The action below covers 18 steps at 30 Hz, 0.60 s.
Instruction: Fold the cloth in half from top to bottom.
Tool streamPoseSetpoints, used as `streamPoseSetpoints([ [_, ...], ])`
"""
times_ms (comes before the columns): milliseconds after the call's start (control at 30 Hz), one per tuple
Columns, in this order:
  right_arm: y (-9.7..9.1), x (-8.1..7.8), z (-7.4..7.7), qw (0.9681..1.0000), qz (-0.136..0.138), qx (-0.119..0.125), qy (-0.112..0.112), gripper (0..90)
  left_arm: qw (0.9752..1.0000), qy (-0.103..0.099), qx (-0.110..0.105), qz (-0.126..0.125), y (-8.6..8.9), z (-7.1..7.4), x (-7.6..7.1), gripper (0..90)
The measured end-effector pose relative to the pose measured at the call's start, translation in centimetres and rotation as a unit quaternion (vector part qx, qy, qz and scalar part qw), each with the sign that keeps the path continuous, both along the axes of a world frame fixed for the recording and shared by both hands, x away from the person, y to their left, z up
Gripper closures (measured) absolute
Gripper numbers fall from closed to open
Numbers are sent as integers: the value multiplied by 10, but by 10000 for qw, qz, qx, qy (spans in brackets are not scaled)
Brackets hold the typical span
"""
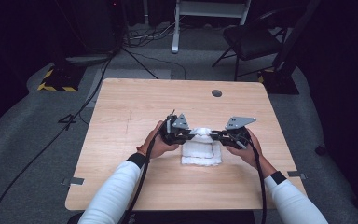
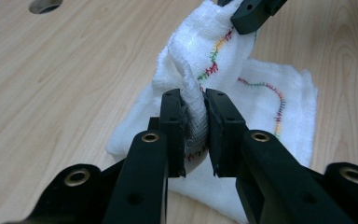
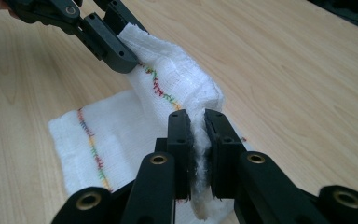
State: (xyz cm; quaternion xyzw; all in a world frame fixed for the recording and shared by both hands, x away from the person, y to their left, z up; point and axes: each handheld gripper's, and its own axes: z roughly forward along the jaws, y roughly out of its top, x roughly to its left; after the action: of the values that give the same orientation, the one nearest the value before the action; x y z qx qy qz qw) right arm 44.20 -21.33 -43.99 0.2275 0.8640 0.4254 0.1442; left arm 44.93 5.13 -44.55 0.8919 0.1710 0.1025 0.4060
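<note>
A white cloth (image 1: 202,148) with a coloured stitched line lies near the middle of the surface (image 1: 121,116), a little toward the 6 o'clock side, partly folded. Its far edge is lifted off the rest of the cloth and hangs between the two grippers.

The left gripper (image 2: 195,133) is clamped on a bunched corner of that raised edge; in the left gripper view the fabric is pinched flat between the two black jaws. The right gripper (image 3: 196,149) is likewise closed on the opposite corner, with cloth squeezed between its jaws and a tuft poking out below. In the high view the left gripper (image 1: 189,136) sits at 9 o'clock of the cloth and the right gripper (image 1: 216,136) at 3 o'clock, tips facing each other across the raised edge.

The step in hand looks like a fold: both corners of the far edge are held up above the layers still resting on the surface. Which way the fold goes I cannot tell for certain, but the lifted edge stands over the 12 o'clock part of the cloth.

The next move likely calls for carrying both corners together, level with each other, toward 6 o'clock, laying the edge down on the near hem, and only then releasing. Uneven travel would skew the fold.
</note>
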Motion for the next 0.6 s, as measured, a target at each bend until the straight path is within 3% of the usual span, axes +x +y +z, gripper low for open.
streamPoseSetpoints([
  [233, -5, -13, -12, 9997, 160, -40, 163, 802, 9997, 46, 113, -188, 0, -14, -17, 760],
  [333, -6, -19, -18, 9992, 266, -176, 255, 791, 9994, 20, 196, -280, 2, -18, -24, 748],
  [600, -10, -30, -27, 9978, 428, -315, 399, 756, 9991, 38, 287, -319, 7, -24, -36, 744],
])
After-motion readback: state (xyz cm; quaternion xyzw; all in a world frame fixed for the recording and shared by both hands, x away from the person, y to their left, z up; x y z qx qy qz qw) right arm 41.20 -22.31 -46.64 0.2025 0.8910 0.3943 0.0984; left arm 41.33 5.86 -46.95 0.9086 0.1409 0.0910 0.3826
